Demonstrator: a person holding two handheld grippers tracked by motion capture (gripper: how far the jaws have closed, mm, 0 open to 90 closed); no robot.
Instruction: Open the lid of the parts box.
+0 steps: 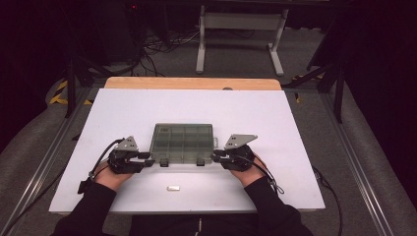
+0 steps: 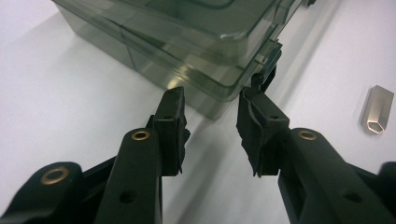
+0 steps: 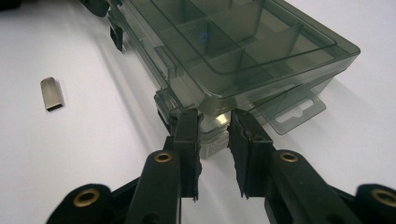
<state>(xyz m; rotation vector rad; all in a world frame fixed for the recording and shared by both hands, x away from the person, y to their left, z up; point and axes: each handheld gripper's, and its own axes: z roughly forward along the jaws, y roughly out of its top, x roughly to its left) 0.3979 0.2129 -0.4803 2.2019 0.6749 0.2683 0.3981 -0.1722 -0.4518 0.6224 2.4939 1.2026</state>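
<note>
Jaws of left gripper (image 1: 146,158) and right gripper (image 1: 216,156) stand open around near corners of the plastic box (image 1: 183,142); uneven squeezing could skew or slide it on the surface (image 1: 275,128).

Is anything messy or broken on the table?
Nothing looks broken or spilled. The smoky plastic compartment box sits square on the white table, lid shut, with a gripper at each front corner. The one stray thing is a small metal piece lying alone in front of the box.
</note>
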